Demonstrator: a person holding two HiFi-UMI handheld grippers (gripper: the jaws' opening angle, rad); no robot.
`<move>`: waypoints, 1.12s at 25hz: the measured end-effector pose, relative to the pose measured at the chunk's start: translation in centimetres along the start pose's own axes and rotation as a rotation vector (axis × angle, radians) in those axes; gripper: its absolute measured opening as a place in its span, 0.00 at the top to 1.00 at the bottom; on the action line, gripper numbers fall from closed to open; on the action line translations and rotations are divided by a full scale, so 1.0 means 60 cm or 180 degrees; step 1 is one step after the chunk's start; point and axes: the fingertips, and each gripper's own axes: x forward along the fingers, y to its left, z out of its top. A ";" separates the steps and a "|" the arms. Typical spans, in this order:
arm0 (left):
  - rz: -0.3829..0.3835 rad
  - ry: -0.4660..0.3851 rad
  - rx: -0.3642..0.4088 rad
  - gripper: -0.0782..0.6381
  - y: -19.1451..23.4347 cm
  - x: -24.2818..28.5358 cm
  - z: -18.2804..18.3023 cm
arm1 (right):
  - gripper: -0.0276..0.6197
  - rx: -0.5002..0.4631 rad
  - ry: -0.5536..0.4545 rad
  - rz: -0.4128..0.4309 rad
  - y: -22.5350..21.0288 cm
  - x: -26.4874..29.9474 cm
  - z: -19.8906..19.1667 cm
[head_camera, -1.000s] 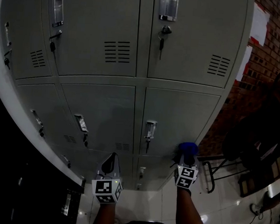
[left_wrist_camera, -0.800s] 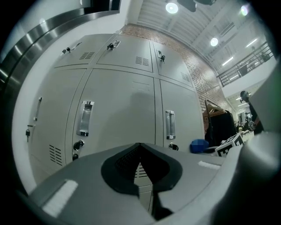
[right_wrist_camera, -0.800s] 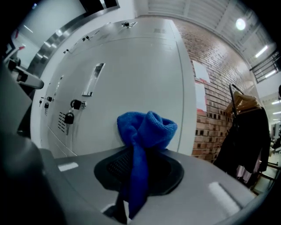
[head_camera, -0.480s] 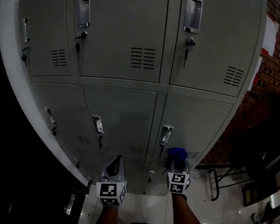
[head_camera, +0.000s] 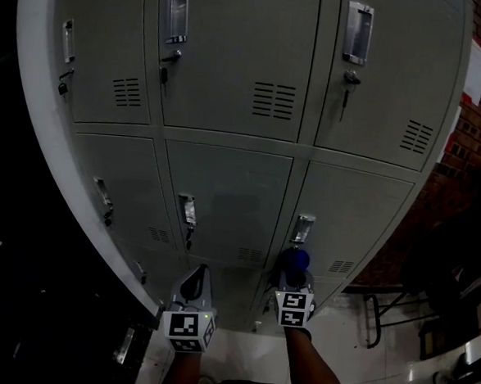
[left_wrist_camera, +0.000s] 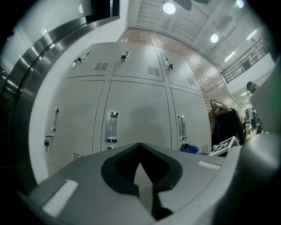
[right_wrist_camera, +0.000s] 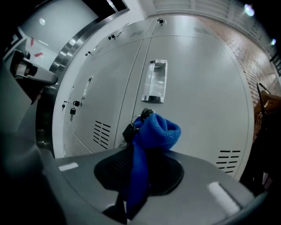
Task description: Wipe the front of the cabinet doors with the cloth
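Observation:
Grey metal cabinet doors (head_camera: 224,194) fill the head view, each with a chrome handle and a key lock. My right gripper (head_camera: 296,269) is shut on a blue cloth (head_camera: 297,257), bunched at its tip. In the right gripper view the cloth (right_wrist_camera: 151,136) sits close to a door just below a chrome handle (right_wrist_camera: 154,81) and beside a hanging key (right_wrist_camera: 131,128). I cannot tell if it touches the door. My left gripper (head_camera: 193,282) is shut and empty, held back from the lower doors (left_wrist_camera: 136,114).
A brick wall (head_camera: 479,130) stands right of the cabinet. A dark chair or rack (head_camera: 430,299) sits on the glossy floor (head_camera: 352,359) at the lower right. A dark surface (head_camera: 20,295) borders the cabinet on the left.
The right gripper with the cloth has moved left, from the right edge of the door to under its handle. The view has shifted, showing more of the upper doors. The left gripper has barely moved.

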 end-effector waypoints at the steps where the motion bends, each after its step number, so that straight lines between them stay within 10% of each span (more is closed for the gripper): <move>1: 0.0008 0.0000 0.0001 0.88 0.003 -0.003 0.000 | 0.85 -0.0010 -0.0004 0.0032 0.008 0.002 0.003; 14: -0.0137 -0.0008 0.0022 0.88 -0.023 -0.010 0.007 | 0.85 0.0331 0.0026 0.0329 0.060 -0.037 0.021; 28: -0.0294 0.0010 -0.0080 0.88 -0.083 0.010 -0.006 | 0.84 0.0069 -0.0687 0.0502 0.074 -0.170 0.184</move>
